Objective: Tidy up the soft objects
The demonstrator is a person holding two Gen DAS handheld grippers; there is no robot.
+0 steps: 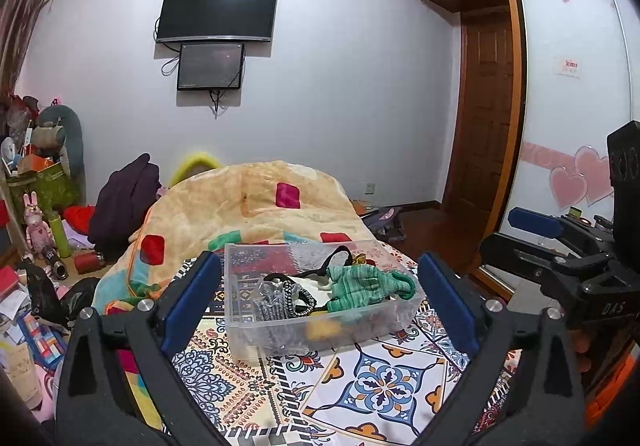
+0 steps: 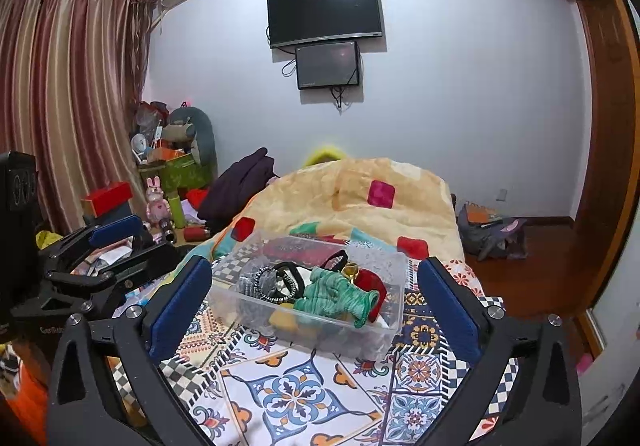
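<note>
Clear plastic, the bin (image 1: 320,298) sits on the patterned bed cover (image 1: 384,378) dead ahead at twelve o'clock of both grippers, already holding the soft things: a green knitted glove (image 1: 360,286) lying with its long axis roughly three-to-nine, a grey glove (image 1: 272,302) and dark bands beside it. The left gripper (image 1: 320,296) and the right gripper (image 2: 316,298) both hover with jaws spread wide and empty, each framing the bin about equally near, so either could reach. Items low in the bin, a yellow and a red piece, are blurred through the wall and hard to identify.
</note>
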